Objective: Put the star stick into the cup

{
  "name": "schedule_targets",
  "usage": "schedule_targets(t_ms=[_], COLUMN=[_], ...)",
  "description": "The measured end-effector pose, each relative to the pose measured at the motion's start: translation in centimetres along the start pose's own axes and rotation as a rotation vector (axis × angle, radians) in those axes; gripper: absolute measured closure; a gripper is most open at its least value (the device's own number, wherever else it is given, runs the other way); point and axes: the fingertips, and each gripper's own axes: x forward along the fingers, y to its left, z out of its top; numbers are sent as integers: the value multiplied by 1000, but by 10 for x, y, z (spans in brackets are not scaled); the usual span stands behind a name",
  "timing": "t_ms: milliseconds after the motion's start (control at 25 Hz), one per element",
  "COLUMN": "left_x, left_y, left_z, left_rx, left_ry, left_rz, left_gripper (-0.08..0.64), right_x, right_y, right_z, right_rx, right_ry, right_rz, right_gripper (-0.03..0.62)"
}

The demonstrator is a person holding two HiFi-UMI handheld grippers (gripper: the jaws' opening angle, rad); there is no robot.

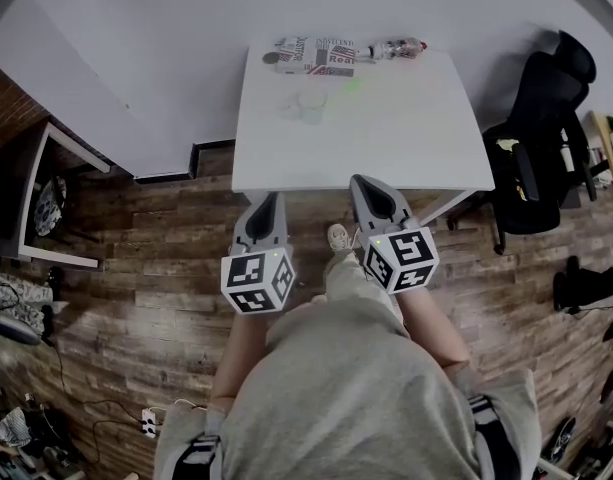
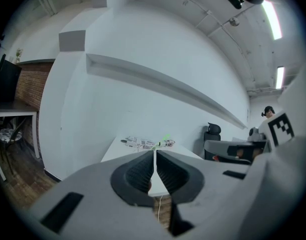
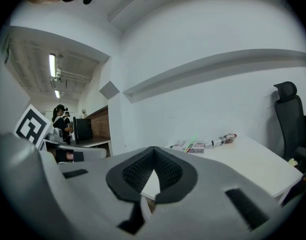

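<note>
A pale, clear cup point(image 1: 311, 102) stands on the white table point(image 1: 406, 138) left of its middle. A thin green star stick point(image 1: 353, 84) lies just beyond it to the right; it shows as a small green streak in the left gripper view point(image 2: 166, 138) and the right gripper view point(image 3: 193, 139). My left gripper point(image 1: 272, 199) and right gripper point(image 1: 363, 182) hang side by side at the table's near edge, well short of cup and stick. Both are shut with nothing between the jaws; the tips meet in the left gripper view point(image 2: 155, 152) and the right gripper view point(image 3: 153, 150).
A printed carton point(image 1: 317, 55) and a lying plastic bottle point(image 1: 396, 48) sit along the table's far edge by the wall. A black office chair point(image 1: 539, 158) stands right of the table, a dark side table point(image 1: 48, 200) left. People stand far off point(image 3: 60, 118).
</note>
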Motion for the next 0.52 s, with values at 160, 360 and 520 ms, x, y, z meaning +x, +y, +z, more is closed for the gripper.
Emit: schedule_targets(t_ms=[160, 360, 520], left_x=[4, 8, 13], left_y=[-2, -2, -2], left_z=[-1, -2, -2], left_rx=[3, -1, -2], left_ry=[5, 8, 10], left_rz=[-3, -1, -1], left_gripper=[543, 543, 543], right_x=[0, 1, 4], right_y=[-4, -7, -10], right_z=[1, -1, -1], right_rx=[0, -1, -2], right_ry=[1, 4, 6], right_rz=[0, -1, 6], right_gripper=[597, 597, 597])
